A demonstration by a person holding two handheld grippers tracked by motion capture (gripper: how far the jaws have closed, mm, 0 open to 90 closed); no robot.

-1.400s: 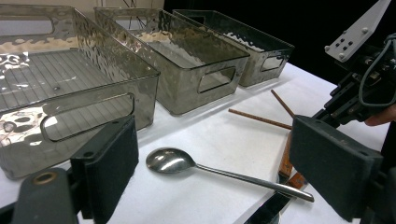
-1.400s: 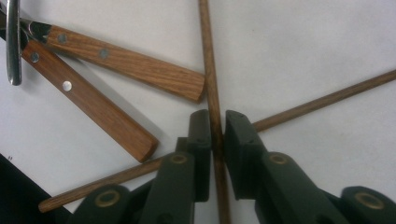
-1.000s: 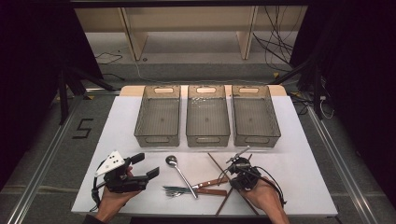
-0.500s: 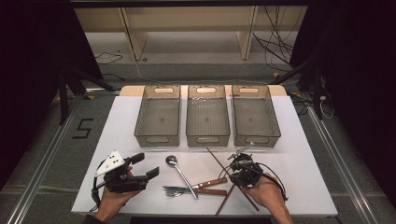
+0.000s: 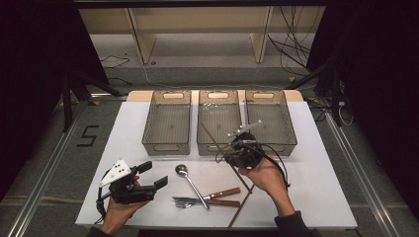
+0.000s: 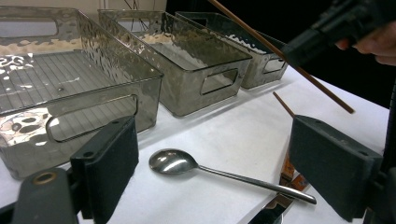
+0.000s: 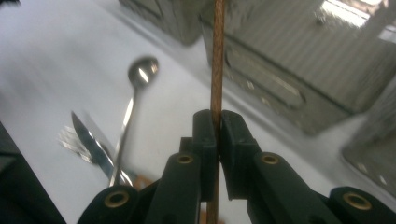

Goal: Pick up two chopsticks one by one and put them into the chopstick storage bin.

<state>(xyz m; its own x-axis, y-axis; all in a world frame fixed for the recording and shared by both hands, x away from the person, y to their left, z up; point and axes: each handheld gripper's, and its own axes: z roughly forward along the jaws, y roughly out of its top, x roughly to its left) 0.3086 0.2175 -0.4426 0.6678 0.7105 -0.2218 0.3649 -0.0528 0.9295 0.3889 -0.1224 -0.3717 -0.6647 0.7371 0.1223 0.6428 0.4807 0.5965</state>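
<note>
While the right gripper pinches a brown chopstick tight between its jaws, the left gripper view reveals that stick lifted clear off the white tabletop. The left gripper sits at seven o'clock, jaws spread wide. Spoon centre; three bins at twelve, dark room beyond.

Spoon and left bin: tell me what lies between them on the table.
Nothing. In the high view the white table is bare between the spoon and the left bin; the left gripper view shows that bare stretch too.
</note>
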